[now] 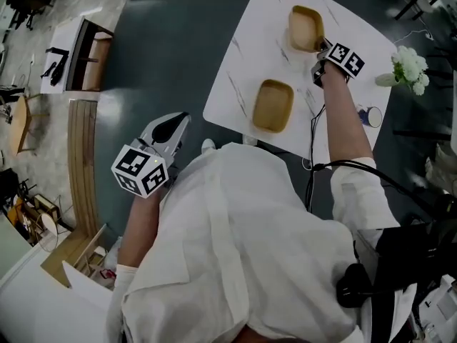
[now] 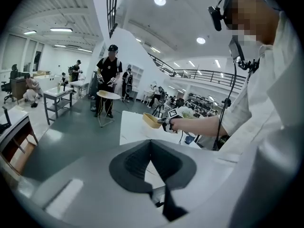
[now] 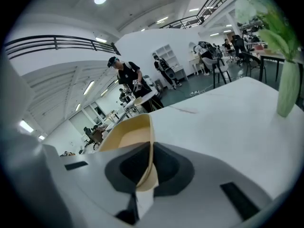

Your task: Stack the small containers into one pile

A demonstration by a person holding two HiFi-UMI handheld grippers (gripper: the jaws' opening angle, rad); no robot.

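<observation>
The left gripper [image 1: 178, 122] hangs at the near left over the dark floor, off the table, its jaws pressed together on nothing [image 2: 150, 144]. On the white marbled table [image 1: 246, 48], the near tan container [image 1: 273, 106] sits mouth up, long axis running near to far. Well beyond it, the far tan container [image 1: 305, 27] lies the same way, its right wall pinched by the right gripper [image 1: 321, 48]. White flowers [image 1: 409, 66] stand to the right, and a black cable [image 1: 312, 131] trails beside the forearm.

Large open lab hall: white work tables [image 2: 59, 93], mezzanine railing [image 2: 199, 72], ceiling lights [image 2: 160, 0], standing people [image 2: 110, 75] at stations.
</observation>
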